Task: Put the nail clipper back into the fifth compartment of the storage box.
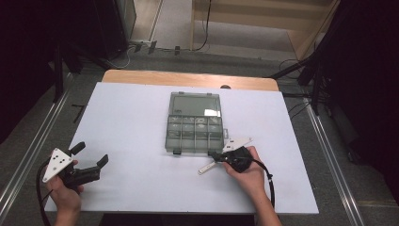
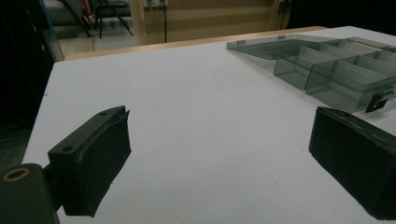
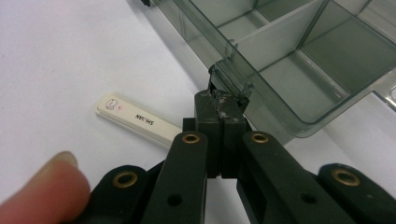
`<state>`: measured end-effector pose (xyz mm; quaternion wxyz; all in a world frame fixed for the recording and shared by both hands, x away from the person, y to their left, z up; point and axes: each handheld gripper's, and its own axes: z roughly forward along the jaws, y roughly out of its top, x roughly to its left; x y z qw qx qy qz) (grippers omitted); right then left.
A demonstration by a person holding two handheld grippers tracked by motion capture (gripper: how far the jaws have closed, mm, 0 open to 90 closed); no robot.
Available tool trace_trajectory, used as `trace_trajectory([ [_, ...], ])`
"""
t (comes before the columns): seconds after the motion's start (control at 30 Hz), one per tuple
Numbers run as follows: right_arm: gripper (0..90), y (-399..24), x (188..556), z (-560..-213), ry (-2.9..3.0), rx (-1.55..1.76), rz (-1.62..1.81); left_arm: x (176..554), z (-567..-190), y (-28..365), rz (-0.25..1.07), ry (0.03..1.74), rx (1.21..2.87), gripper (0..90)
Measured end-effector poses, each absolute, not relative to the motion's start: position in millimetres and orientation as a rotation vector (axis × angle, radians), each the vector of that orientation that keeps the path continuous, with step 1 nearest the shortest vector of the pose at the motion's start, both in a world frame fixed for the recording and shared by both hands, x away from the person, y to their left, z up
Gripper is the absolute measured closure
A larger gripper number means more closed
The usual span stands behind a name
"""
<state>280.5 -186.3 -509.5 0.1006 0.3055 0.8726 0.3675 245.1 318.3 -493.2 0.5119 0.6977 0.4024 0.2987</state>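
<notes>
Your left tongs (image 1: 91,159) rest released on the worktop (image 1: 136,122), well left of the open box (image 1: 195,123). Your right tongs (image 3: 219,105) are clenched empty at the box's front latch (image 3: 229,80), the white stick (image 3: 135,120) just beside them. Judging by that, the stick is not yet boxed.

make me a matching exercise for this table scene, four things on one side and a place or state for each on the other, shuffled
Things:
1. left gripper
2. right gripper
3. compartment box
4. white stick

States:
A. lid open, lying flat
B. jaws wide apart
C. flat on the table beside the shut jaws
D. jaws shut, at the box's latch

Pairs: 1-B, 2-D, 3-A, 4-C
</notes>
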Motion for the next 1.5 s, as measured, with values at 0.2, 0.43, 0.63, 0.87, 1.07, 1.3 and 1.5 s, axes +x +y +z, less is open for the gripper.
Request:
trace_trajectory([
  [0.2, 90.0, -188, 280, -510, 2.601, 0.9, 1.085, 245, -493, 318, 0.715, 0.966, 1.68, 4.8],
  [0.43, 90.0, -186, 277, -515, 2.641, 0.896, 1.042, 245, -493, 319, 0.712, 0.965, 1.681, 4.8],
  [0.63, 90.0, -190, 272, -515, 2.656, 0.91, 1.073, 245, -493, 319, 0.709, 0.962, 1.68, 4.8],
  [0.87, 90.0, -191, 261, -514, 2.678, 0.897, 1.063, 245, -493, 320, 0.705, 0.963, 1.673, 4.8],
  [1.07, 90.0, -190, 252, -511, 2.688, 0.89, 1.049, 244, -493, 321, 0.701, 0.963, 1.669, 4.8],
  [1.3, 61.5, -188, 241, -487, 2.703, 0.774, 0.978, 244, -493, 321, 0.697, 0.966, 1.662, 4.8],
  [1.5, 40.4, -180, 241, -485, 2.771, 0.724, 0.88, 244, -493, 321, 0.7, 0.963, 1.667, 4.8],
])
